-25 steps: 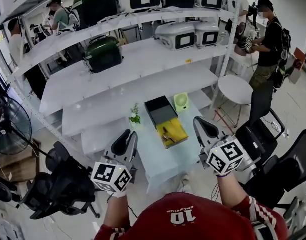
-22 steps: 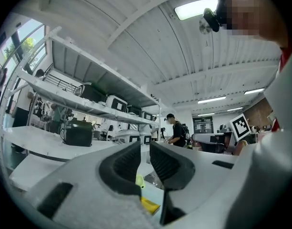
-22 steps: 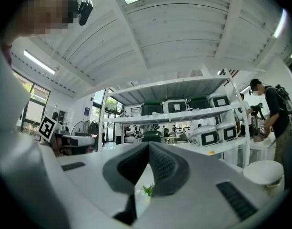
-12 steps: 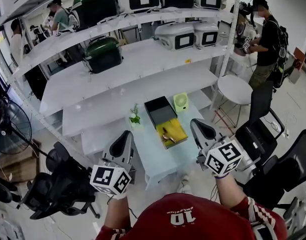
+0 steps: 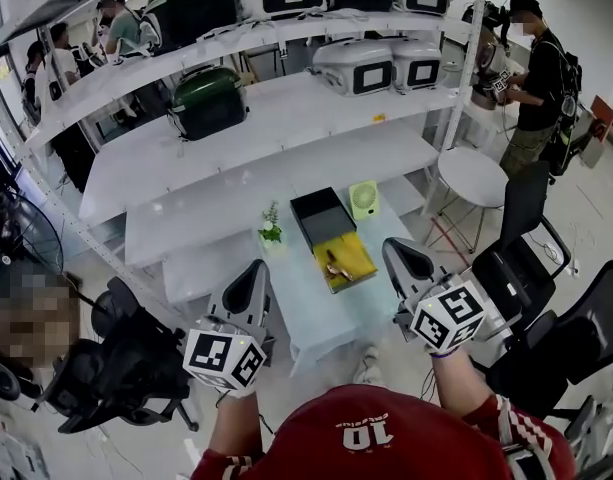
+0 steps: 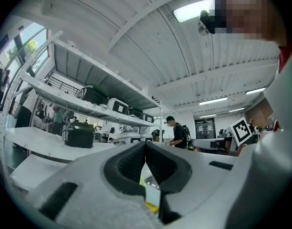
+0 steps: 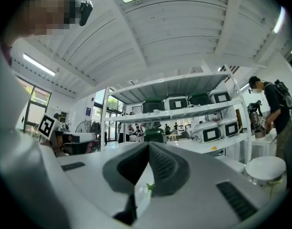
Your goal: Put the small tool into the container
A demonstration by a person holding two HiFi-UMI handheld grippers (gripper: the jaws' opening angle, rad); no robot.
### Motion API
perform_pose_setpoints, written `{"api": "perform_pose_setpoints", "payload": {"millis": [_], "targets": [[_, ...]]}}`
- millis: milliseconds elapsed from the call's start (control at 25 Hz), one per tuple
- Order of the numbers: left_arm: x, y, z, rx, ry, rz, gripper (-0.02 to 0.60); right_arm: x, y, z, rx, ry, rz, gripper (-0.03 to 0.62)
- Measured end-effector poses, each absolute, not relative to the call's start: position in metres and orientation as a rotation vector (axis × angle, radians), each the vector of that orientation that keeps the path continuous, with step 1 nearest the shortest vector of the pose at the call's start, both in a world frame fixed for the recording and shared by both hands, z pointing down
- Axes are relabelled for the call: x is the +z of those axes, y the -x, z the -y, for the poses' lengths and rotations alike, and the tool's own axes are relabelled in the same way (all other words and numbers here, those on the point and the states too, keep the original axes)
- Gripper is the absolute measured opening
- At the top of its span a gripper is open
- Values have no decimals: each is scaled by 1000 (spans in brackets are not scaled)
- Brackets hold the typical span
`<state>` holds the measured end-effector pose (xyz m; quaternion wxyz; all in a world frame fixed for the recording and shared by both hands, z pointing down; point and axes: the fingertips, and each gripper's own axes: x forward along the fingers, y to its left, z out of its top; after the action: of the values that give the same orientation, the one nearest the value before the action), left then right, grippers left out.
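A small brownish tool (image 5: 332, 265) lies on a yellow tray (image 5: 352, 252) on the small pale table (image 5: 316, 318). Behind the tray stands an open black container (image 5: 321, 218). My left gripper (image 5: 254, 271) hangs over the table's near left corner, short of the tray. Its jaws have just been closing and now meet, with nothing between them (image 6: 145, 144). My right gripper (image 5: 398, 251) is held at the table's right edge, beside the tray, jaws together and empty (image 7: 148, 144). A strip of the yellow tray (image 6: 152, 205) shows below the left jaws.
A small green fan (image 5: 363, 201) and a little plant (image 5: 271, 230) stand at the table's far end. White shelves (image 5: 256, 118) with green and white appliances rise behind. Black office chairs (image 5: 126, 368) flank me on both sides. People stand at the back right (image 5: 538, 78).
The left gripper's jaws have gone from apart to closed. Both grippers have stayed nearly in place. People in the background have shifted.
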<state>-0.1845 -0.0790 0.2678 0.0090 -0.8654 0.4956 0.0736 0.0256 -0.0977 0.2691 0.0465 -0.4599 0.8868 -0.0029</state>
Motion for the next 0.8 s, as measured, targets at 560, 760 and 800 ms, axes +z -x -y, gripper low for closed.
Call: {"api": "perform_pose_setpoints", "payload": {"millis": [560, 760, 800], "targets": [[268, 181, 77, 234, 2717, -1537, -11, 265, -24, 94, 35, 1418, -2701, 2], [271, 181, 76, 229, 2730, -1531, -12, 267, -21, 93, 28, 1415, -2704, 2], [271, 181, 76, 229, 2733, -1529, -11, 267, -21, 93, 29, 1414, -2704, 2]]}}
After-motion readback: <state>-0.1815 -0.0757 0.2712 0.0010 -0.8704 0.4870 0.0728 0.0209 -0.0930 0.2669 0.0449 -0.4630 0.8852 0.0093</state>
